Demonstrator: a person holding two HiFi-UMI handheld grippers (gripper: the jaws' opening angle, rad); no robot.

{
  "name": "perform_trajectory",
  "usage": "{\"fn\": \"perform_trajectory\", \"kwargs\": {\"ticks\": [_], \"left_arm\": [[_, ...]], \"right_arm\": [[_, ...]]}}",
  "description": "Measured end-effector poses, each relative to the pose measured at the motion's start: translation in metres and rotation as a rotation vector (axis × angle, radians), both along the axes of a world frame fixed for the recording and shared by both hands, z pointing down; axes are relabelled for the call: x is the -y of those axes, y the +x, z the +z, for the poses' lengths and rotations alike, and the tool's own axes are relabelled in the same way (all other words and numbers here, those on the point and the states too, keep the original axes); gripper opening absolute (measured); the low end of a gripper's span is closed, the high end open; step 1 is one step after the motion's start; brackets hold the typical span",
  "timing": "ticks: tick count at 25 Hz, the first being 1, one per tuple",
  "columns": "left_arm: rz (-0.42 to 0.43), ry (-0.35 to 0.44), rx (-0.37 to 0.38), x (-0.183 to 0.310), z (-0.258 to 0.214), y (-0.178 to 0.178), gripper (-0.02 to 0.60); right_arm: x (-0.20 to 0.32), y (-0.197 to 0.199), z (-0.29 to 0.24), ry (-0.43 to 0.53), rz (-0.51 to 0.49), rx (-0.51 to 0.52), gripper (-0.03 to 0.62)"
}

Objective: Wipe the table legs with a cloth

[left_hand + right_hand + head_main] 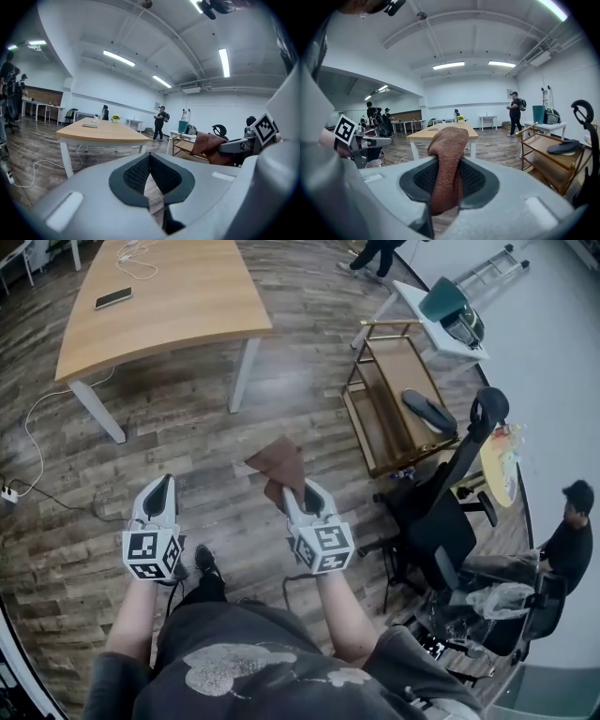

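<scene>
The table is cut off at the top edge, its far legs seemingly hidden.

Wooden cart stands beside black office chair.

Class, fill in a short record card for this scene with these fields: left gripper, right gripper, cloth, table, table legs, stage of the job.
left gripper: jaws together, nothing between them
right gripper: jaws clamped on the cloth
cloth: brown, bunched, held above the wooden floor
table: light wooden top, ahead of the person
table legs: white, apart from the cloth
stage of the job: cloth in hand, wiping not yet begun
</scene>
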State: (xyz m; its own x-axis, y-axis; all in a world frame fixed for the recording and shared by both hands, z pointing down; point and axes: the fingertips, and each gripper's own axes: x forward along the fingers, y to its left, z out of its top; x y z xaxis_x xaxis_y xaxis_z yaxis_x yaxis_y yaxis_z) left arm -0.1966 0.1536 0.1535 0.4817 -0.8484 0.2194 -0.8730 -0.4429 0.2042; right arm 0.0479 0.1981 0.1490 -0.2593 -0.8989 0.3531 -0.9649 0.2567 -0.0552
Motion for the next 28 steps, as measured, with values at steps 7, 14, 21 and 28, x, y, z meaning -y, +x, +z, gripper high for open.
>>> {"fn": "perform_trajectory", "kwargs": {"ticks": [7, 14, 21, 28], "left_arm": [[0.006, 0.011, 0.018, -0.069, -0.007, 0.03, 0.018], [-0.037, 0.013, 0.036, -0.145, -0.014, 0.032, 0.018], [-0.054, 0.028, 0.057, -0.188, -0.027, 0.019, 0.018], [-0.024, 0.053, 0.036, -0.199, -0.044, -0.001, 0.018]], "right_arm": [[-0.081, 0.012, 0.011, -0.029, -0.033, -0.019, 0.091], [-0.14, -0.003, 0.02, -0.036, -0.132, -0.001, 0.091], [-0.175, -0.023, 0.024, -0.063, -0.161, 0.027, 0.091], [-0.175, -0.043, 0.004, -0.044, -0.131, 0.026, 0.089]]}}
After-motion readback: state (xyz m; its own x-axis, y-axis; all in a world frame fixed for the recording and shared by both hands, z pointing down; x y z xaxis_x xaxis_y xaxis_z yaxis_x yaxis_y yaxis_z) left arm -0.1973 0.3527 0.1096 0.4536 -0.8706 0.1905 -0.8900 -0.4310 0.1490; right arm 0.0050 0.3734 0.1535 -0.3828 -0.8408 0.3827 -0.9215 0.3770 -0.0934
